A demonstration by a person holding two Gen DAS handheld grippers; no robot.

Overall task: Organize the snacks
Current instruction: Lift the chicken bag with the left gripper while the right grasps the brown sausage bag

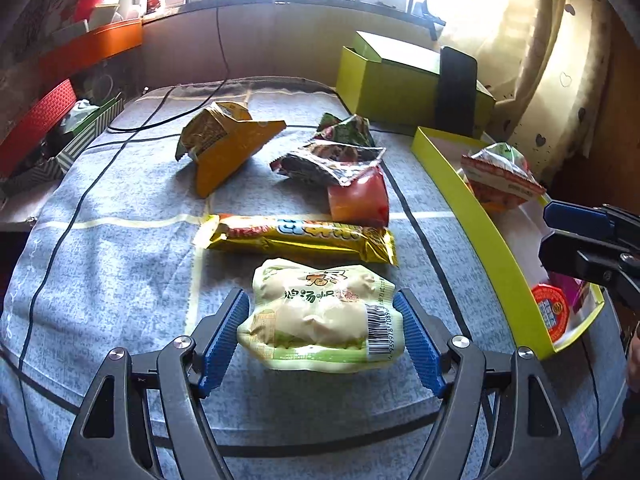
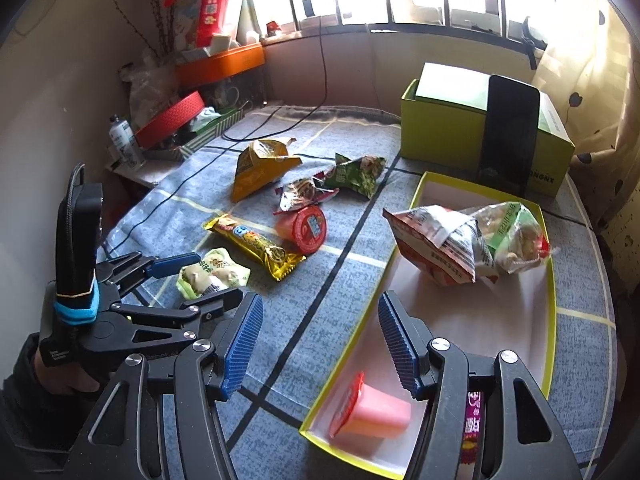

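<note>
Between the spread blue-ribbed pads of the left gripper (image 1: pixel 320 336) sits a pale green plastic snack pouch (image 1: pixel 320 316), long axis crosswise, pads flanking its ends though contact is unclear. Rightward lies the shallow yellow-rimmed cardboard tray (image 1: pixel 480 216), open cloth between.

Right gripper (image 2: pixel 320 344) hangs with jaws apart and empty over the tray's near rim (image 2: pixel 352 344), above a pink jelly cup (image 2: pixel 380 412). Left is nearer the pouch.
</note>
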